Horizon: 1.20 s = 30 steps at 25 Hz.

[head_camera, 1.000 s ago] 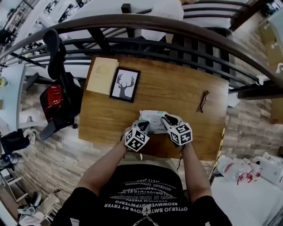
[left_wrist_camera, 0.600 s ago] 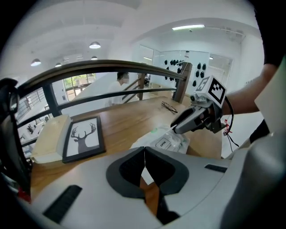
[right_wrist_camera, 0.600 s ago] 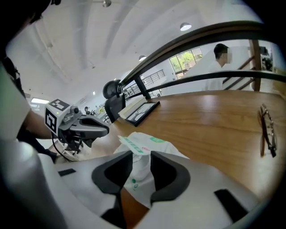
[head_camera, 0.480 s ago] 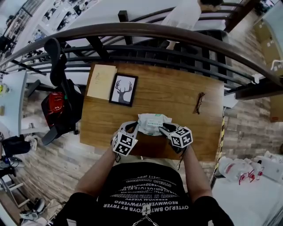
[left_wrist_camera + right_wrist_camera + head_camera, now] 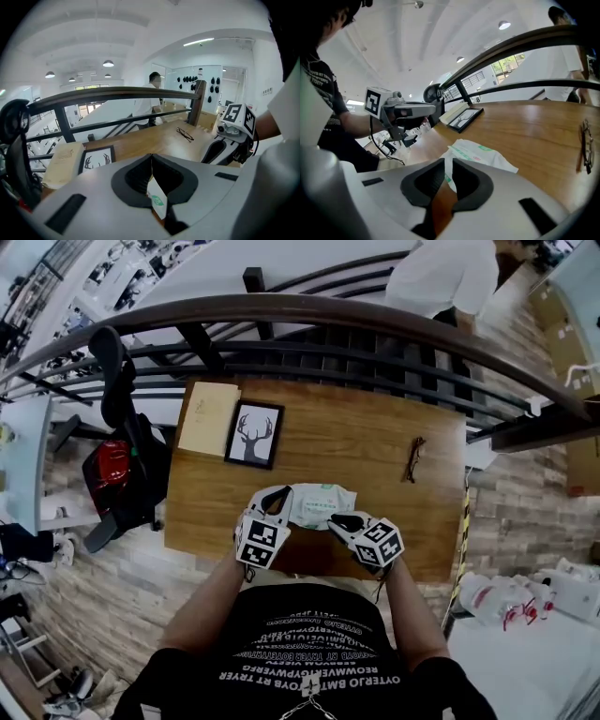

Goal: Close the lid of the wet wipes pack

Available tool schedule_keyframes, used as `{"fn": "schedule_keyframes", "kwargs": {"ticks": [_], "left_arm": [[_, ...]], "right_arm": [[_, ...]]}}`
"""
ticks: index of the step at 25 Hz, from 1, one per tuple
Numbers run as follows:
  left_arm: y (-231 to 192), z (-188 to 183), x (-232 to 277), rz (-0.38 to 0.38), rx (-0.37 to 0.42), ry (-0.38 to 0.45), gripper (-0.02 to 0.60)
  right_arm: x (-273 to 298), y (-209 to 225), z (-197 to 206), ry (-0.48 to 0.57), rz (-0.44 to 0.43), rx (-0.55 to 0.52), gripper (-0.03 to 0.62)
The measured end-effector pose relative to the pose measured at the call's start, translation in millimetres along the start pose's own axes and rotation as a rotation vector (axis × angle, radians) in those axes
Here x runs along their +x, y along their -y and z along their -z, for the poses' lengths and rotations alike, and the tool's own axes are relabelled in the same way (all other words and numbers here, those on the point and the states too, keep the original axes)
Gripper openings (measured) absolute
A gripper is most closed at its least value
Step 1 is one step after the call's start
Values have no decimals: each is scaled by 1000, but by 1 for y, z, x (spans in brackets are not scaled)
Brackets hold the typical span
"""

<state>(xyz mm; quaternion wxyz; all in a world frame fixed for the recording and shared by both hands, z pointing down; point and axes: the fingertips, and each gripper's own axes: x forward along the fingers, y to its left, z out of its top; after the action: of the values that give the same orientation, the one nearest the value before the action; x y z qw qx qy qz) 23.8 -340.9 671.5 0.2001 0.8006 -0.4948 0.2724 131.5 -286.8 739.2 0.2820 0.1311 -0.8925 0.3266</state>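
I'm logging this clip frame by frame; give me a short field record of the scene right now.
surface: wooden table
target: wet wipes pack, near the table's front edge
left gripper: shut on one pack edge
right gripper: jaws have just been closing, pinching the opposite edge
lid: too small to tell
also on table: framed deer picture, glasses, beige book

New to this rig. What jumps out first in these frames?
The white wipes pack lies at the table's near edge, with a marker-cubed claw at each end. The left claw is shut on its edge, and the right claw has just been closing its jaws with the pack's edge between them. Next come the deer picture at the far left and the glasses at the right.
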Motion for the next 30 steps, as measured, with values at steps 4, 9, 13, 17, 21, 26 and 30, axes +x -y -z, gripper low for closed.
{"fn": "schedule_keyframes", "kwargs": {"ticks": [4,9,13,17,21,26,30], "left_arm": [[4,-4,1,0,18,8,28],[8,-11,-3,-1,21,20,28],[9,-16,-8,-6,13,27,28],[13,-14,-11,-9,7,26,28],[14,-13,-13,-17,7,26,28],[14,-9,-15,-21,7,25,28],[15,-9,-18,-25,-2,19,28]], "right_arm": [[2,0,-23,86,62,-28,18],[22,19,-23,111,148,95,15],[34,31,-3,27,186,125,15],[40,29,11,-23,186,112,15],[48,29,24,-81,202,66,15],[55,32,28,-103,225,46,15],[56,30,27,-111,261,-11,15]]}}
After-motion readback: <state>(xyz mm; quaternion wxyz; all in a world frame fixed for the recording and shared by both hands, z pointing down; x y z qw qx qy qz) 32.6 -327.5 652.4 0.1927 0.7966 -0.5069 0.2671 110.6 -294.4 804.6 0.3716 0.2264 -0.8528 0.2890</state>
